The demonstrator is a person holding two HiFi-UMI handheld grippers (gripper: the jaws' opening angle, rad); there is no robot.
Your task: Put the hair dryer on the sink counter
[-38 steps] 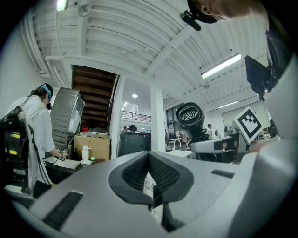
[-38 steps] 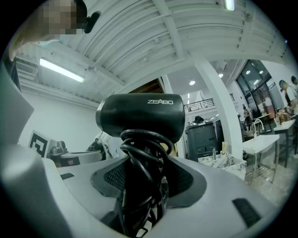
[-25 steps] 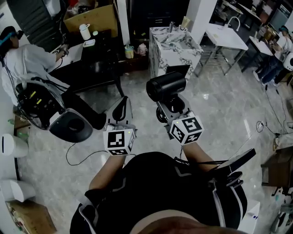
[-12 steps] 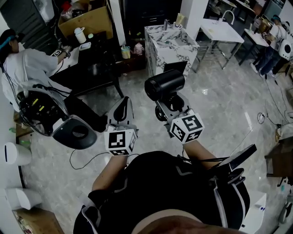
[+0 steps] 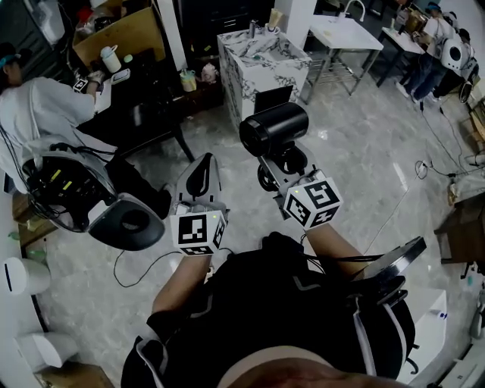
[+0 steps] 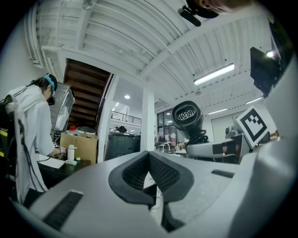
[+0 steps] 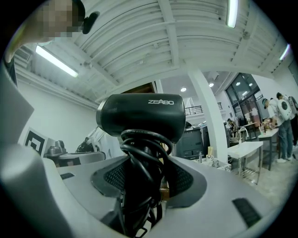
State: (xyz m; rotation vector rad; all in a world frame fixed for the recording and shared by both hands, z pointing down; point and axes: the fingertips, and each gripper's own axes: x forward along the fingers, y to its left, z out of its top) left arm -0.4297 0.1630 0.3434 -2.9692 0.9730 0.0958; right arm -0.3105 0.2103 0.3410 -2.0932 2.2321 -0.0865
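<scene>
The carrying step seems in hand: the right claw (image 5: 277,168) grasps the hair dryer (image 5: 274,127) by its cord-wrapped handle, the left claw (image 5: 201,168) is clenched empty, and the next move calls for reaching the marble sink counter (image 5: 254,76) ahead.

Cardboard box (image 5: 140,30); white table (image 5: 345,34)

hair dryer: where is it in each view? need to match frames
Head view: hair dryer at centre, held above the right gripper.
Left gripper view: hair dryer right of centre, nozzle facing the camera.
Right gripper view: hair dryer dead centre, cord-wrapped handle between the jaws.
Shared landmark: white pillar.
</scene>
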